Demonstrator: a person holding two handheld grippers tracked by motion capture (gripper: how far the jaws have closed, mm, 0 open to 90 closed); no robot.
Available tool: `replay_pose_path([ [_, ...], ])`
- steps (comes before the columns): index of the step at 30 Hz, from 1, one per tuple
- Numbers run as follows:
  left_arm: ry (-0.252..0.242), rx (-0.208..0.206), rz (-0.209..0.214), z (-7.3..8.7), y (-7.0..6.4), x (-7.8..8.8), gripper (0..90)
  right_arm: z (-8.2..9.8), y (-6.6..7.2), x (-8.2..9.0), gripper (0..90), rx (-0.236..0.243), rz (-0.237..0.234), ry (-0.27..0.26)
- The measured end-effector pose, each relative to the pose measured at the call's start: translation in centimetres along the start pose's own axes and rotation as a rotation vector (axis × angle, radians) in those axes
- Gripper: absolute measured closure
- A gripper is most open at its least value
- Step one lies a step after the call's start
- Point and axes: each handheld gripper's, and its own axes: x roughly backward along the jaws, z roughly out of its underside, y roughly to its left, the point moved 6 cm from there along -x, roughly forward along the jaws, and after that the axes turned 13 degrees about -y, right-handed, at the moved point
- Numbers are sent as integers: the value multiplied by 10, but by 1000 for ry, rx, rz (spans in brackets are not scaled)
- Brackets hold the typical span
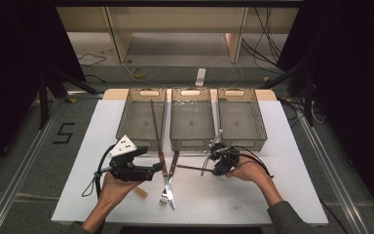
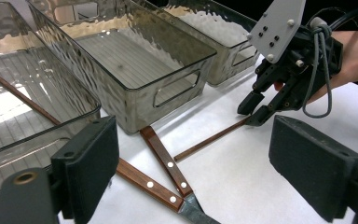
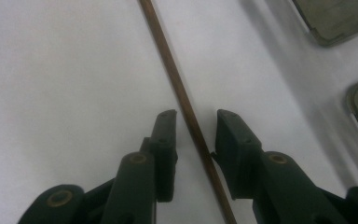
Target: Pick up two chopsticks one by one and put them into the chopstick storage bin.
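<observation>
The right gripper [image 3: 195, 122] straddles a thin brown wooden chopstick [image 3: 182, 98] lying flat on the white tabletop [image 1: 282, 146], near the middle clear plastic bin [image 1: 191, 122]. Its jaws stand narrowly apart, one on each side of the stick; contact appears absent, though blur limits certainty. The left gripper [image 2: 205, 163] hovers with jaws spread wide, holding nothing, above two wood-handled utensils [image 2: 165, 158].

A single legible mark: the numeral "5" [image 1: 64, 132], formed in dark tape strips on the grey floor to the left of the white table, level with the far bins in the high view. No lettering, label or brand can be read in either gripper view.
</observation>
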Motion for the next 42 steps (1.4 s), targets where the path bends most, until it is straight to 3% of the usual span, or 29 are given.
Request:
replay_pose_path([
  [5, 0, 0, 1, 1, -1, -1, 153, 1, -1, -2, 718, 22, 9, 9],
  [22, 5, -3, 2, 1, -1, -1, 153, 1, 5, -2, 790, 24, 14, 35],
  [42, 8, -17, 0, 2, -3, -2, 153, 3, 16, -1, 857, 88, 8, 73],
])
